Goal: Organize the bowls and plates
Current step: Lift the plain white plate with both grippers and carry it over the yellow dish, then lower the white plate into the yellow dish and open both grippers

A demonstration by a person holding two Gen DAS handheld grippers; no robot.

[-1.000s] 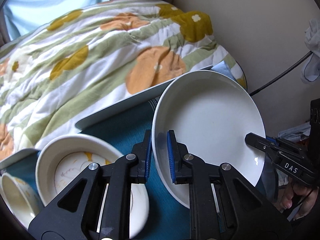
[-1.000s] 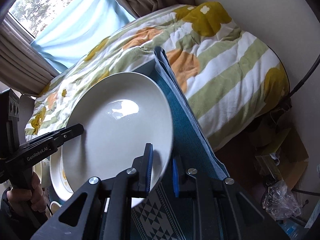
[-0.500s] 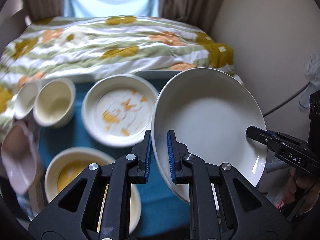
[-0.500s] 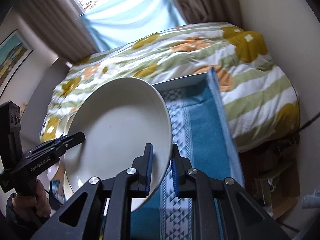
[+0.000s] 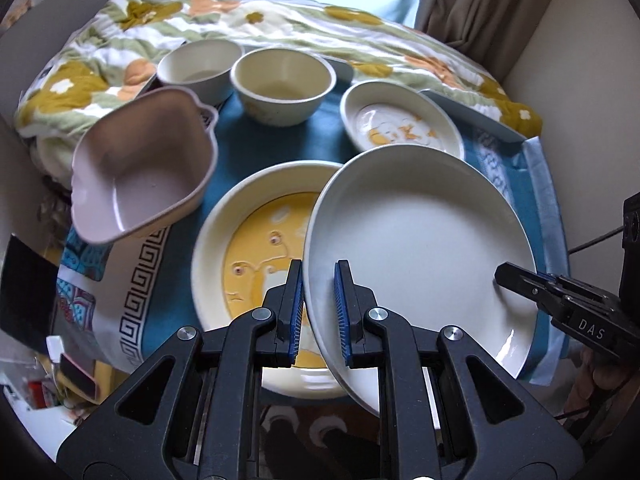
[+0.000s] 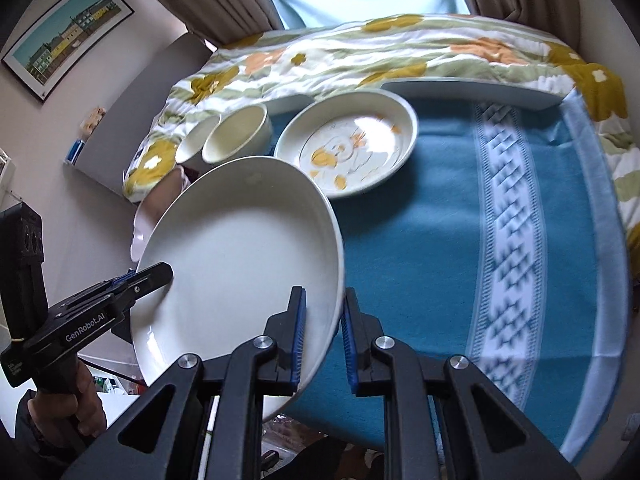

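Note:
A large white plate hangs tilted above the table, held from both sides. My left gripper is shut on its left rim, and my right gripper is shut on the opposite rim of the same white plate. Under it lies a cream plate with a yellow centre, partly covered. Farther back sit a small plate with orange marks, two cream bowls and a pink square bowl.
A blue patterned cloth covers the table, and its right half is bare. A flowered quilt on a bed lies behind the table. A white rectangular tray rests at the far edge. Walls stand close on both sides.
Both grippers have carried the white plate sideways from over the bed corner to above the table. The bowls and the yellow-centred plate have come into view beneath it.

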